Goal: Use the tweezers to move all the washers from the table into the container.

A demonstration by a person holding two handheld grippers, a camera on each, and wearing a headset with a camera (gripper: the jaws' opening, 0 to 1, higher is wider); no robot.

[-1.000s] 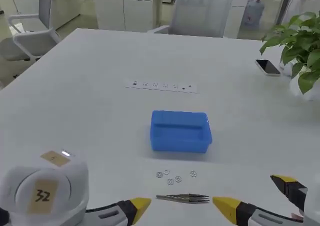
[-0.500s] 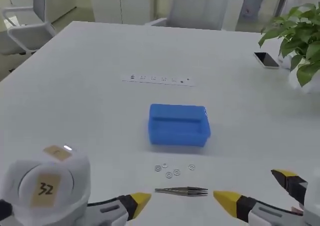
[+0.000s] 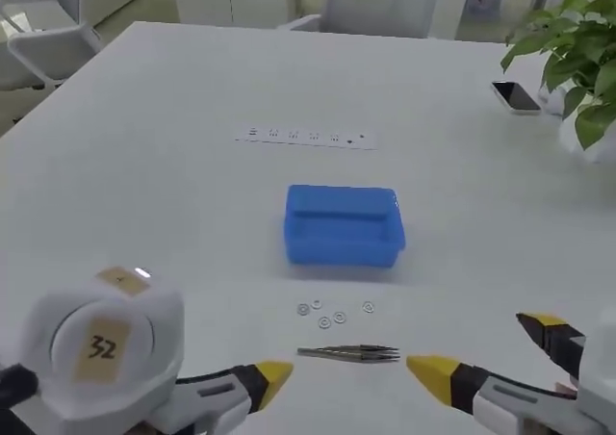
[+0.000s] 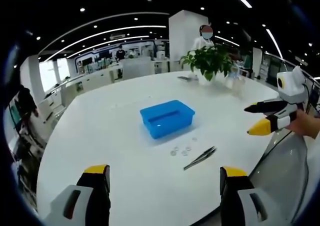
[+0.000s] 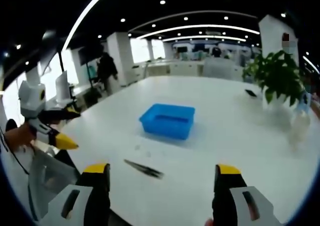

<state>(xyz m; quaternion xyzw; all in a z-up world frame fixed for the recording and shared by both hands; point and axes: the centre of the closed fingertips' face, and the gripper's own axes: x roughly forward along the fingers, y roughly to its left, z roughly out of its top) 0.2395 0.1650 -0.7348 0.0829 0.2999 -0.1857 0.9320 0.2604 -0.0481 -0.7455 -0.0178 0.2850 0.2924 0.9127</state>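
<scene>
Only the viewpoint shifted; slim silver tweezers [image 3: 348,353] lie near small washers [image 3: 335,313].

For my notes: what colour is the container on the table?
Blue; the container shows best in the head view.

washers [image 3: 339,317] before container [image 3: 343,225], tweezers [image 3: 348,353] nearer, seemingly apart

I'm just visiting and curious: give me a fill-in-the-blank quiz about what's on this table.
The container is coloured ____. The washers lie between the tweezers and the ____. The tweezers rest on the table, gripped by ____ gripper. The left gripper and right gripper both have their jaws ____.
Missing words: blue; container; neither; open.
</scene>
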